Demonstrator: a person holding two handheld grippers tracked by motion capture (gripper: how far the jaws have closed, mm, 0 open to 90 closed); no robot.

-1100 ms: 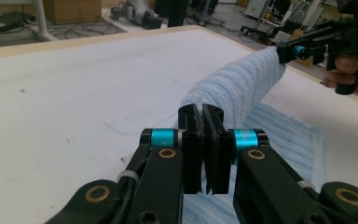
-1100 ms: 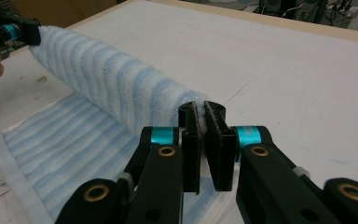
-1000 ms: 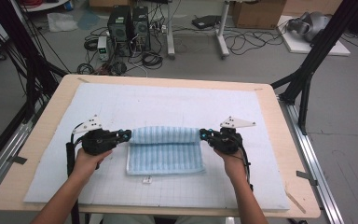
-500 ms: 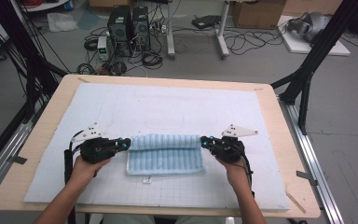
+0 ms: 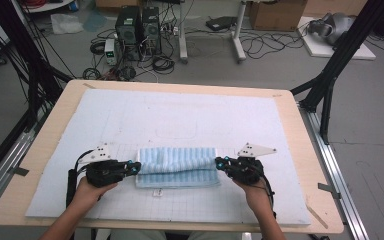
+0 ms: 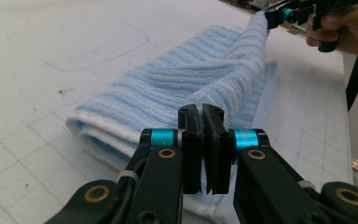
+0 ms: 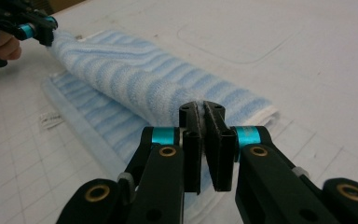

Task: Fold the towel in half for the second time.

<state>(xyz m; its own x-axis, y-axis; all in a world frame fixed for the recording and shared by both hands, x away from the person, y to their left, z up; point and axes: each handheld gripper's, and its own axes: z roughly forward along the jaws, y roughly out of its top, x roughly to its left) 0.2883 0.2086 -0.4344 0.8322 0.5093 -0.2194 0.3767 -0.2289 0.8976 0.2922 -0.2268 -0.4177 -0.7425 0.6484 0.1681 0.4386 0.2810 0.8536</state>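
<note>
- Looked like a robotics or data-collection lab, not anybody's home.
- The wooden table (image 5: 50, 150) sat inside a frame of black struts (image 5: 347, 45) and was covered by a white gridded mat (image 5: 130, 115) with outlines drawn on it.
- Bare grey concrete floor (image 5: 380, 125) behind it, with loose cables (image 5: 260, 45) running everywhere.
- Two desktop computer towers (image 5: 137, 27) stood right on the floor, next to a small box with wires bunched around it.
- Cardboard boxes (image 5: 275, 12) were shoved against the far side, and white desk legs (image 5: 239, 35) stood nearby.
- Aluminium rails (image 5: 340, 175) ran along both sides of the table, typical rig hardware.
</note>
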